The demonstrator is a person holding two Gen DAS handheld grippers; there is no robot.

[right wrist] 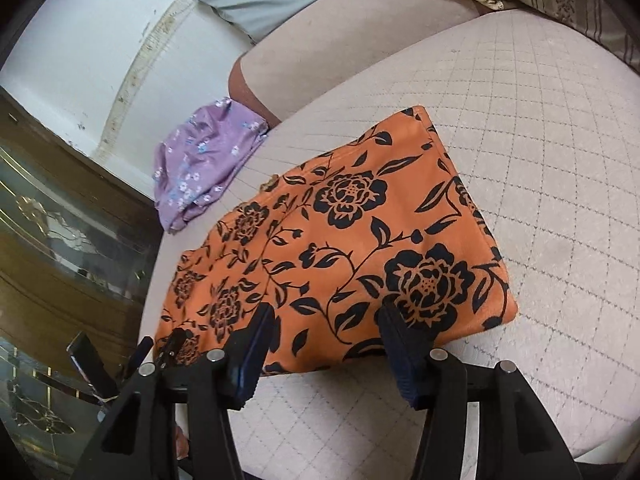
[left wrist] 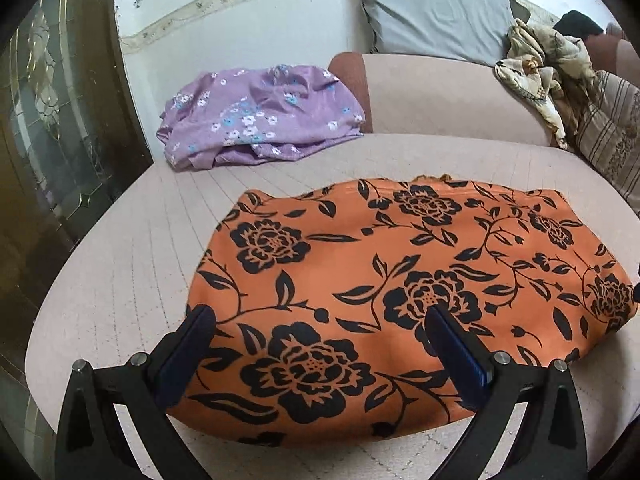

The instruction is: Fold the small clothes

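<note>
Nearest my left camera are the two black fingers of the left gripper (left wrist: 318, 316), spread wide over the near part of one folded orange garment with a black flower print (left wrist: 400, 280). I see nothing pinched between them; whether the tips brush the cloth I cannot tell. The right gripper (right wrist: 326, 314) is about half open, its fingers standing above the garment's near edge with nothing clamped between the pads. In the right view the tips of the left gripper show at the lower left, by the garment's near left corner.

I count one orange garment, lying flat as a folded rectangle on the pale quilted sofa seat (right wrist: 560, 160). One lilac garment with small white and blue flowers (left wrist: 256, 120) sits crumpled at the back left of the seat, well apart from the orange one. One grey cushion (left wrist: 432, 20) leans against the wall above the sofa back, and one cream patterned cloth (left wrist: 536, 72) is heaped to its right beside one striped cushion (left wrist: 612, 132).
</note>
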